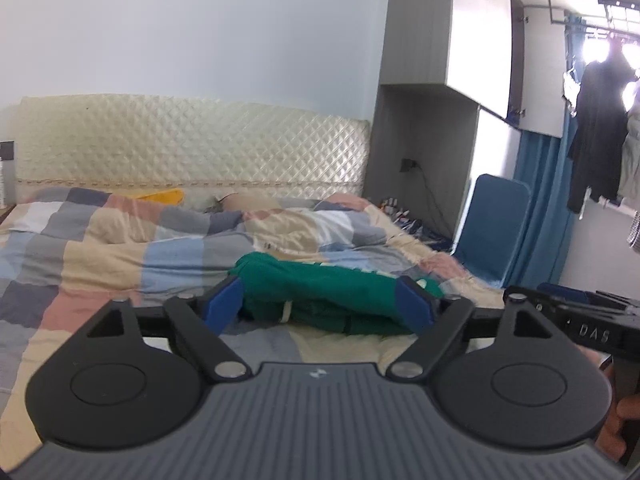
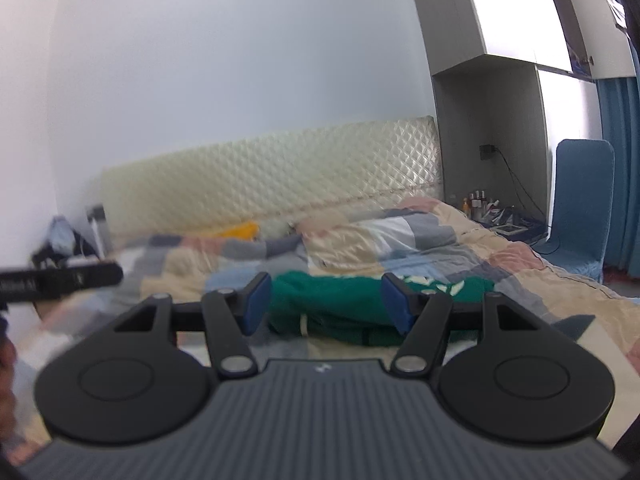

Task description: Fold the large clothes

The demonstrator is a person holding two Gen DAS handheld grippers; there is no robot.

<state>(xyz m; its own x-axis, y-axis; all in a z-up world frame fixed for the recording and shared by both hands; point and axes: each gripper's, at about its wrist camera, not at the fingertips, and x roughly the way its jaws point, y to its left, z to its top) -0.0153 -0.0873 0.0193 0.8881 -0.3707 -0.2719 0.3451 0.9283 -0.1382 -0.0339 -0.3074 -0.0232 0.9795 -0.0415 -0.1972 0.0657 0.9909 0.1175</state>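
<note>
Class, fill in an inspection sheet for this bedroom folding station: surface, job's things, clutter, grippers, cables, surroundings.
Surface: bed with rumpled patchwork quilt.
Job's things: green garment, folded into a bundle, lying on the quilt.
Clutter: yellow item by the headboard; small bottles on the bedside shelf.
Grippers: left gripper open, holding nothing; right gripper open, holding nothing.
Cables: black cable hanging from the wall socket.
Surroundings: quilted headboard, grey cabinet, blue chair, blue curtain, hanging clothes.
</note>
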